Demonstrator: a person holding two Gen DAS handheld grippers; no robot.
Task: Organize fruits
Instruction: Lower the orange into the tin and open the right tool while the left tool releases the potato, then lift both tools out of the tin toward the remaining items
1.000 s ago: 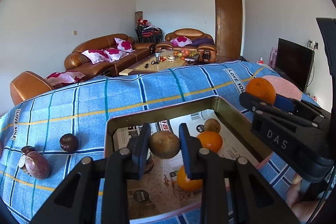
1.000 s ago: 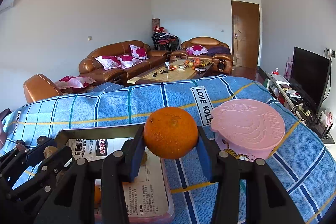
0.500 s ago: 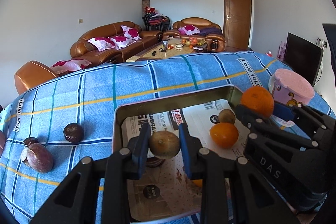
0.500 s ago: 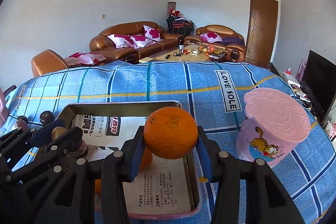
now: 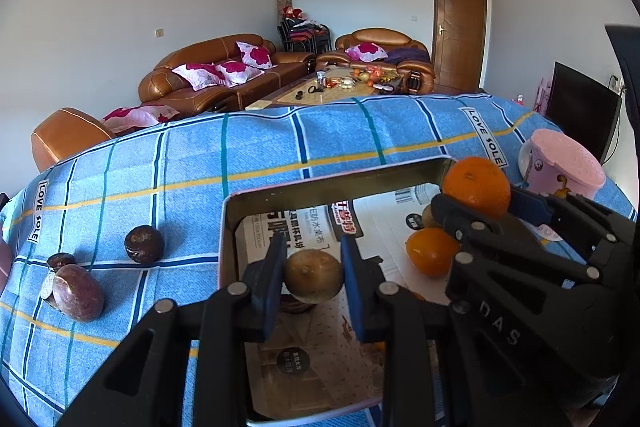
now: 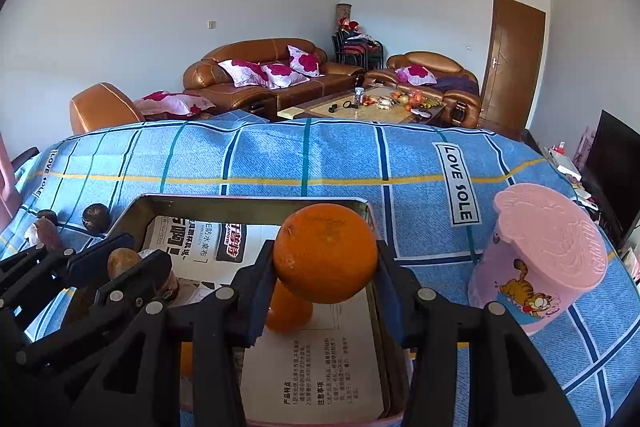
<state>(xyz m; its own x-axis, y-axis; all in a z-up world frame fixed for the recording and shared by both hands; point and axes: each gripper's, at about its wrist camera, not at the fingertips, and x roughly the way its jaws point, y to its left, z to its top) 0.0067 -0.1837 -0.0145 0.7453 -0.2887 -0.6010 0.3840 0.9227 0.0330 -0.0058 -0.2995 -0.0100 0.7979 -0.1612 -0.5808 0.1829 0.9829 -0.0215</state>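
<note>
My left gripper is shut on a brownish-green round fruit and holds it over the left part of the metal tray, which is lined with newspaper. My right gripper is shut on an orange and holds it over the tray's right part. In the left wrist view the right gripper's orange shows at the tray's far right corner. Another orange lies in the tray, with a small brown fruit partly hidden behind it. Dark passion fruits lie on the cloth left of the tray.
A pink lidded cup with a cartoon cat stands right of the tray. The table is covered with a blue checked cloth. Brown sofas and a coffee table stand beyond; a dark TV is at the right.
Both grippers have come lower and further over the tray with their fruits still held. The right gripper's orange now hangs over the tray's right part.
</note>
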